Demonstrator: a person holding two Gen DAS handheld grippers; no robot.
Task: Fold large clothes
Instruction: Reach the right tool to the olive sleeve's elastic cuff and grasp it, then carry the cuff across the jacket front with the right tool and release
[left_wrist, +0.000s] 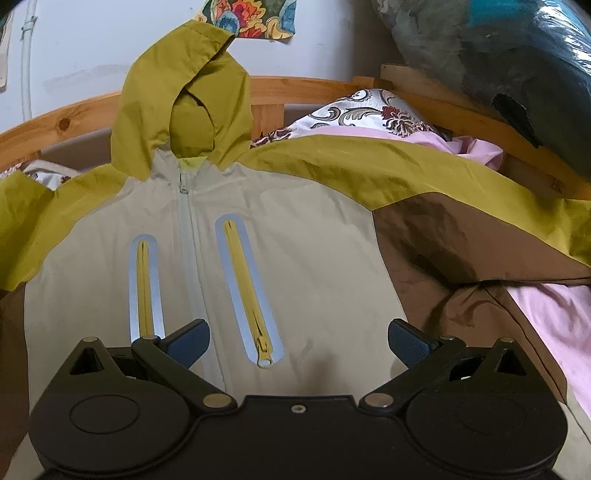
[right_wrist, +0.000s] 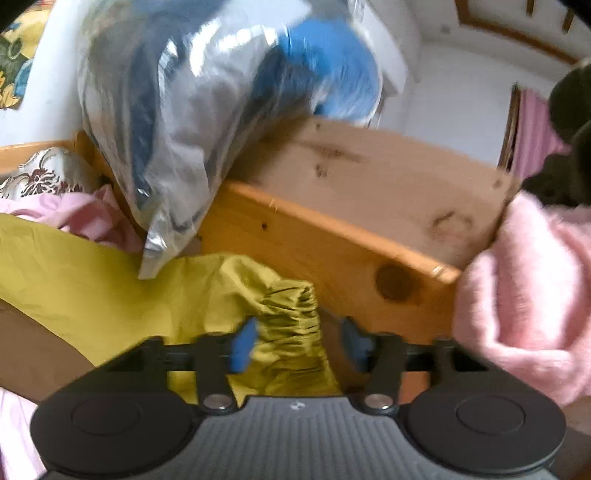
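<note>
Lying front-up across the middle of the left wrist frame, the jacket (left_wrist: 295, 236) is spreading over a bed with pink sheets (left_wrist: 554, 325), its hood (left_wrist: 184, 110) standing up against the wooden bed frame (left_wrist: 306, 88) in the upper part of the picture; the step in hand looks like the first fold, bringing a sleeve in over the chest; the left gripper (left_wrist: 297, 345) is hovering over the lower chest with its jaws wide apart and nothing between them, the pads sitting either side of the longer pocket zip (left_wrist: 251, 291); in the right wrist frame the right gripper (right_wrist: 301, 345) is sitting around the gathered elastic cuff (right_wrist: 291, 317) at the lower centre, jaws partly apart, the left pad touching the bunched fabric while the right pad is standing clear of it, so the cuff is between the jaws but not pinched; the picture is blurring there, so the contact is hard to read; a plastic bag (right_wrist: 177, 122) is leaning over the bed frame in the upper left, and a pink fluffy garment (right_wrist: 524, 295) is crowding the right edge; the next move is probably calling for a firm pinch on the cuff, then a carry across toward the central zip; the jacket is looking thin and crisp, cream on the chest, olive-yellow on shoulders and hood, brown under the arm.
</note>
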